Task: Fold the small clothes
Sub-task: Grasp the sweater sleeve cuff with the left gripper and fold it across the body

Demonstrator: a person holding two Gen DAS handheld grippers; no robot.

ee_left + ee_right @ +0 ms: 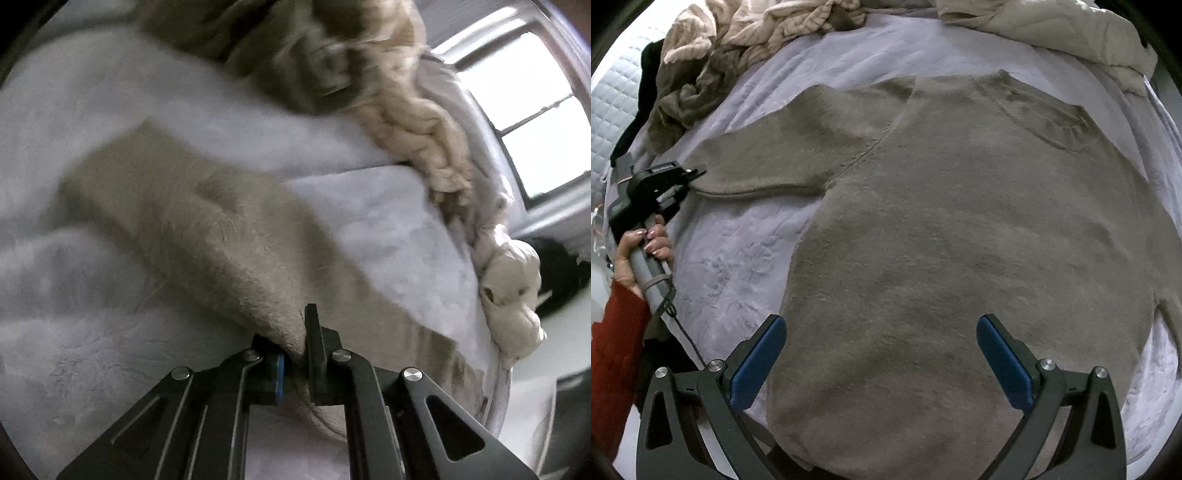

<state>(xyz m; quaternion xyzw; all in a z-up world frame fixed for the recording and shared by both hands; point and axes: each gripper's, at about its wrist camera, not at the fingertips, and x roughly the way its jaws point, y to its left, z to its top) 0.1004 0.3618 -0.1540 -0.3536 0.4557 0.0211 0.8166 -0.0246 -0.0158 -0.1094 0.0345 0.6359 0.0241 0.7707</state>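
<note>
Left tool [298, 363]: jaws clenched on the cuff end of the sweater [960, 240] sleeve [207, 236]; fabric bunches between the two fingers, blue pad visible on the left finger. In the right wrist view this same tool [696, 172] sits at the sleeve's far end, held by a hand [646, 251] on a grey handle, red sleeve [613, 350] at the wrist.

Right tool [881, 354]: released, jaws spread wide, blue pads facing each other. It holds nothing. The fingers frame the lower body of the sweater; whether the tips touch the fabric cannot be told.

Sweater position: lies flat on the bed [738, 266], which is covered in a pale lilac textured spread. Body directly ahead of the right tool, neckline at the far end. One sleeve stretches out to the left, ending at the left tool. The opposite sleeve is only partly seen at the right edge.

Sweater appearance: grey-brown, fuzzy knit, ribbed round collar, raglan-type seam from neck to underarm. Body mostly smooth, few wrinkles.

Other items: heap of cream and brown clothes [713, 51] at the far left of the bed; beige quilted cover [1052, 26] at the far right. Window [528, 110] seen in the left wrist view, image there blurred.
</note>
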